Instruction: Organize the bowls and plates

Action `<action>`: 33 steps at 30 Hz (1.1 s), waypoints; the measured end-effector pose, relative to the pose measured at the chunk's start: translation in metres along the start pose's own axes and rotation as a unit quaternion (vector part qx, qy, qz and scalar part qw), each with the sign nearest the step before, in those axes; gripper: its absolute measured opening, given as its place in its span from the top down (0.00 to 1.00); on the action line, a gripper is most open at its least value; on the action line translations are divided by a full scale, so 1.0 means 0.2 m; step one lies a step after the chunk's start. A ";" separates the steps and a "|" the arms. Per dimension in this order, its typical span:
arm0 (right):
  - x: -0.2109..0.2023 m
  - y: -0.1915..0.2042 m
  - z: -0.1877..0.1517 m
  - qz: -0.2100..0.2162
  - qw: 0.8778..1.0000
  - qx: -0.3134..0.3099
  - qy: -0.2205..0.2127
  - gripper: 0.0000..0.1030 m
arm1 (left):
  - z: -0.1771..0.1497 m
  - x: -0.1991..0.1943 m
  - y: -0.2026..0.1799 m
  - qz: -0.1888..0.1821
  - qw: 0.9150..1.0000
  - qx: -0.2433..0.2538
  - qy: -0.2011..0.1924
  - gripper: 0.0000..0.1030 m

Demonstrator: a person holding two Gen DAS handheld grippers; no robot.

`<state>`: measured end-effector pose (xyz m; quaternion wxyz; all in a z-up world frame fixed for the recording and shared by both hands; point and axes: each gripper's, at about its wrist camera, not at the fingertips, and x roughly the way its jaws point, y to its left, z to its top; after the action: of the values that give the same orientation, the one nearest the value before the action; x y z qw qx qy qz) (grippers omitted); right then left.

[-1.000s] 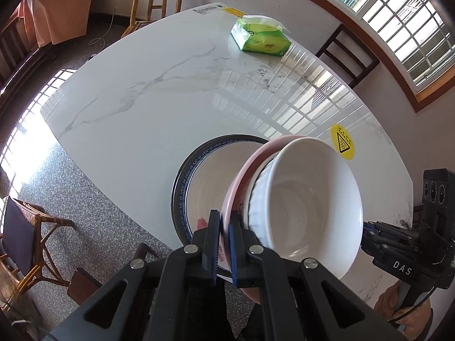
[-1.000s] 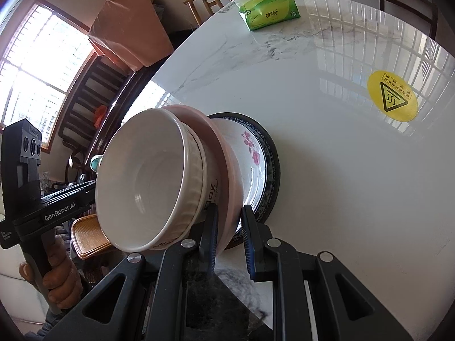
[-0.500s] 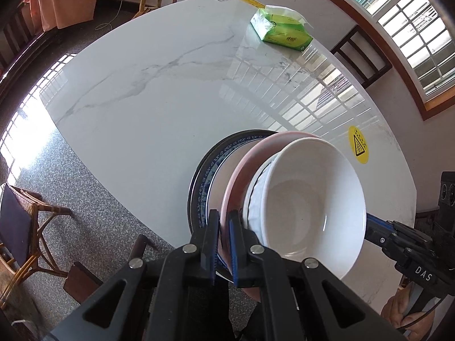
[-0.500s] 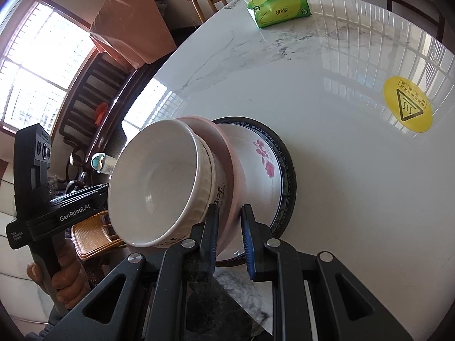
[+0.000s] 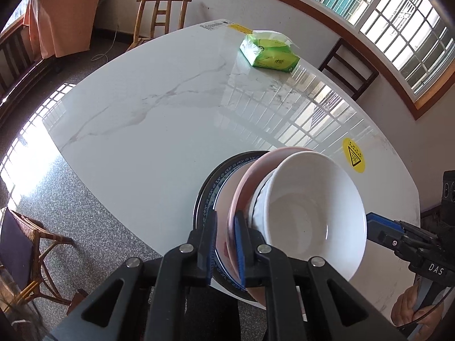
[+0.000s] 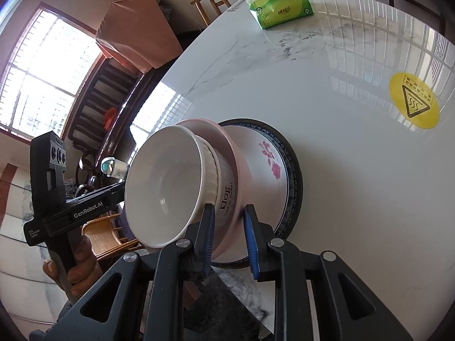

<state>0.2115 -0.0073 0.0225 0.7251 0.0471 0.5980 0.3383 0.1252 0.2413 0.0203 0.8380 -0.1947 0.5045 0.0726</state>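
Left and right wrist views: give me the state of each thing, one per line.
White bowl: empty, stacked topmost.
Pink plate: under the bowls, on the flowered plate.
Flowered plate: on the table.
Left tongs: opening around the pink rim.
Right tongs: opening.
Tissue pack: open, tissue showing.

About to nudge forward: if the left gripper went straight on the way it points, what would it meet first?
Probably the pink plate: its rim sits between the opening jaws of the left gripper, with the blue-rimmed plate just beneath; depth is unclear.
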 end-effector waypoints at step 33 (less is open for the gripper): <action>-0.19 0.32 -0.64 -0.100 0.921 -0.134 -0.351 0.07 | -0.53 -0.24 -0.01 0.083 0.958 0.051 -0.270 0.64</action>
<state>0.0653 -0.0219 0.0493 0.9183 0.0055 0.2556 0.3022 0.0161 0.2001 0.0188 0.9428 -0.0828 0.2772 0.1659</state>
